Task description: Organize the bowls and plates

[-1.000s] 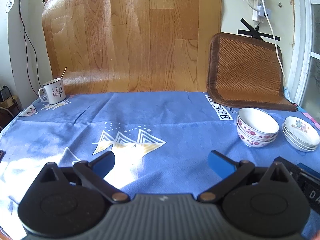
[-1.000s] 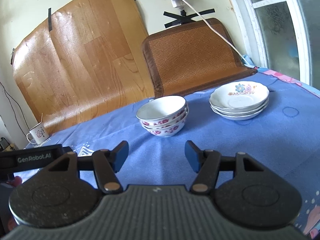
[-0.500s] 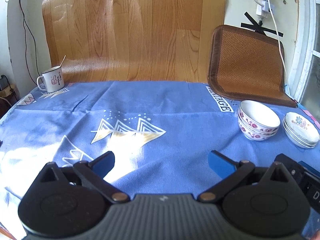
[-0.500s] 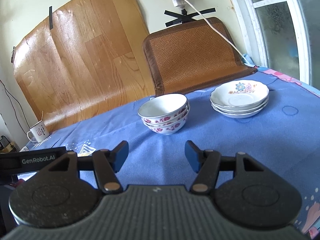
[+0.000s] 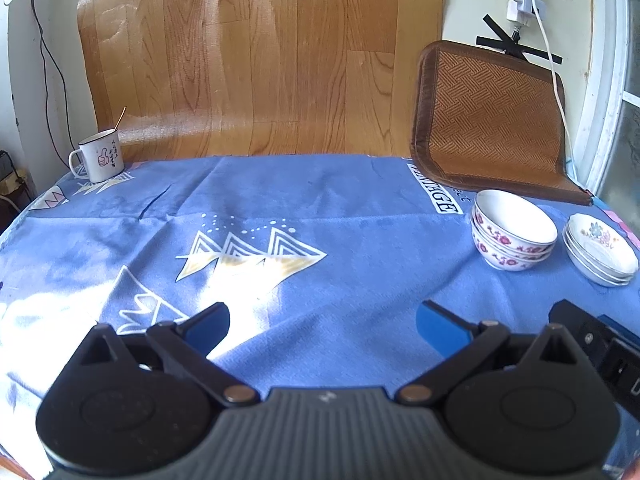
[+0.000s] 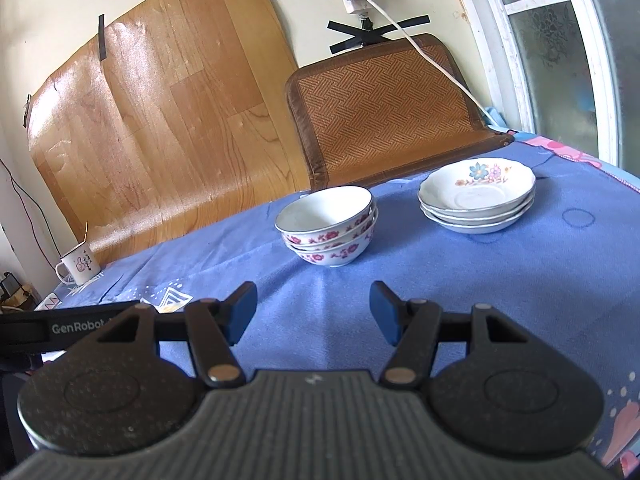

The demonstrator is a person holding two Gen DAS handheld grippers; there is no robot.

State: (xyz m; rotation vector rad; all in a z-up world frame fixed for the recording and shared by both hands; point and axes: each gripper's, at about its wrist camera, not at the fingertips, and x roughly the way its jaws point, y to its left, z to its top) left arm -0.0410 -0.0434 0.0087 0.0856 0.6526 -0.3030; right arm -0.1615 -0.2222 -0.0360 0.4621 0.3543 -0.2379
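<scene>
Over the blue tablecloth [image 5: 360,240] both grippers hang low and tilted downward, side by side. The left gripper [image 5: 322,322] has its blue-padded jaws spread wide with only bare cloth between them, aimed at the white triangle print in the middle of the table. The right gripper [image 6: 313,312] also has its jaws apart and holds nothing; it points toward the crockery.

Ahead of the right gripper, a little beyond its fingertips and roughly centred between them, stands the stack of bowls [image 6: 329,228], white with red flowers, nested upright. To the right of it, near but apart, sits the stack of plates [image 6: 477,196], shallow scalloped dishes with a blue flower in the top one. From the left wrist view both stacks lie far to the right, well apart from that gripper's jaws.

Behind the stacks a woven brown mat [image 6: 380,112] leans against the wall, next to a sheet of wood-pattern flooring [image 5: 260,56]. A white mug [image 5: 100,158] with a stick in it stands at the far left corner of the table, well away from everything. A white cable [image 6: 420,36] hangs across the mat. Nothing lies between the right gripper and the bowls.
</scene>
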